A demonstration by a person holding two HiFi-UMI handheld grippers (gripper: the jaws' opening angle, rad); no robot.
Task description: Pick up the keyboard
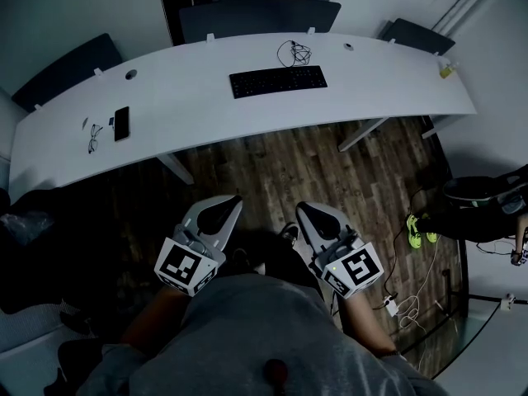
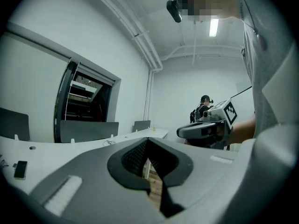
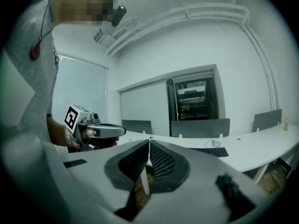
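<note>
Left gripper (image 1: 233,201) and right gripper (image 1: 305,209), jaws closed and empty, face the keyboard (image 1: 278,81).

A long, curved white desk (image 1: 206,114) spans the room on slanted white legs (image 1: 363,134). Under it and on its near side the floor (image 1: 313,172) is dark wood planking. Along the desk's far edge stand dark grey panels: one behind the middle (image 1: 260,15), one toward the left end (image 1: 70,68), one toward the right end (image 1: 417,35). Beyond the desk the walls (image 3: 140,69) are plain white. A tall dark opening (image 3: 194,99) in the wall behind the desk shows shelves inside. White pipes (image 3: 187,15) run along the ceiling above the desk, and a bright strip light (image 2: 214,27) glows on the ceiling.
</note>
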